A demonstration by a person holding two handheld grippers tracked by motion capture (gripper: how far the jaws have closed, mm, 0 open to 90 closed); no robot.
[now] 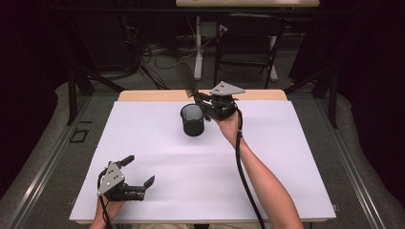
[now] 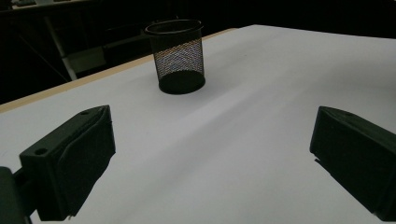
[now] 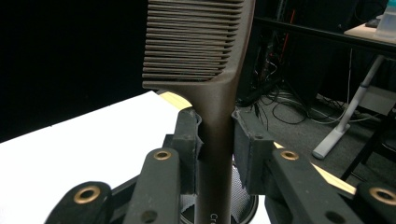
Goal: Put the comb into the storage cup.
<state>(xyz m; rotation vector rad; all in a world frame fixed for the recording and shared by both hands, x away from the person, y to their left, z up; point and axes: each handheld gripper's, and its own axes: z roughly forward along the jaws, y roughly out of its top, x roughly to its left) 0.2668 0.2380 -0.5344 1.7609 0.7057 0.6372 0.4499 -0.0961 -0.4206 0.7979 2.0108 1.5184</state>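
We see the right gripper (image 1: pixel 206 107) with its jaws clamped on the comb (image 3: pixel 212 93) handle, teeth up, right over the mesh cup (image 1: pixel 192 120) on the bench (image 1: pixel 267 157), likely to drop it in handle-first, while the left gripper (image 1: pixel 138 174) rests near the front edge, jaws apart, empty.

The dark brown plastic comb (image 3: pixel 212 70) has a matt, faintly grainy handle and smooth moulded teeth. The black round wire-mesh metal cup (image 2: pixel 177 56) has a fine see-through weave with a solid rim and a dull sheen. The white table cover (image 1: pixel 143 138) looks smooth and matt like paper, laid on a pale wooden tabletop (image 1: pixel 143 95), and the black matt plastic pads (image 3: pixel 189 135) hold brassy metal rivets.
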